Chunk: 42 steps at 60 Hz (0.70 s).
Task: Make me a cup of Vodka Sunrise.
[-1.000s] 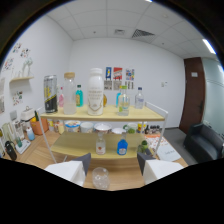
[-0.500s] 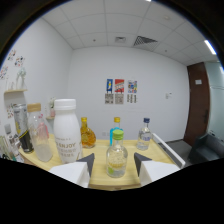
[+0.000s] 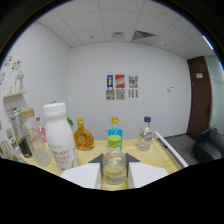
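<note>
Right in front, the gripper (image 3: 114,167) sits low over a pale wooden shelf top (image 3: 162,150), and a small green-capped bottle (image 3: 114,162) stands squarely between its two fingers (image 3: 92,162). The dark fingertips flank the bottle's shoulders on both sides, very close to the glass, though whether they actually press on it cannot be told from here (the lower half of the bottle is lost behind the white finger bodies). The bottle is clear, upright, with a yellowish liquid in its lower part.

Just beyond the fingers, directly behind that bottle, stands a blue bottle with a yellow cap (image 3: 115,133). To the left of it and a touch farther out is a round amber bottle (image 3: 83,138), squat and gold-topped. To the right, about as far ahead, a clear bottle with a dark blue cap (image 3: 145,136) stands near the shelf's right edge.

Closer in on the left side, a tall white bottle (image 3: 59,135) with a white cap and printed lettering looms beside the left finger. Farther left are a clear glass bottle (image 3: 36,145) and a cluster of other containers, too crowded to sort out.

Well beyond everything, posters (image 3: 119,87) hang on the white far wall, and a dark door (image 3: 203,100) stands at the far right.
</note>
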Tool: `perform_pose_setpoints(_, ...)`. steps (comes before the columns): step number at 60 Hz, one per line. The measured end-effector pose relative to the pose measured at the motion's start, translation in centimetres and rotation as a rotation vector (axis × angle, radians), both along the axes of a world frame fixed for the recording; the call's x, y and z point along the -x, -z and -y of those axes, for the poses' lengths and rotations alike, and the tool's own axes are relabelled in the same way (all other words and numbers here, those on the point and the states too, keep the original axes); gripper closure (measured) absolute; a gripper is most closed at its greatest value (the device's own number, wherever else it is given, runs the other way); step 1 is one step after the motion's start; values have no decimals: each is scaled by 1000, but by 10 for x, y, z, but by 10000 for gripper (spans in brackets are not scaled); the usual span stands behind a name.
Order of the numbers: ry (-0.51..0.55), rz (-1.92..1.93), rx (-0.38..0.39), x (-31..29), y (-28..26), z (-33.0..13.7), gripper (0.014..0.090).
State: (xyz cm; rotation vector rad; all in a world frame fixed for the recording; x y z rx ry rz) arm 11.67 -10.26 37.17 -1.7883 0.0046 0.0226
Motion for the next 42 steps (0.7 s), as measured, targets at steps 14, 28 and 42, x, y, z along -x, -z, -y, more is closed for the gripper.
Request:
perform_pose_setpoints(14,-12,-25,-51,0,-28,44,691)
perform_pose_setpoints(28,-10,-69,-2,-1,19,109,693)
perform_pose_setpoints(42,18,-188,154,7,141,126,692)
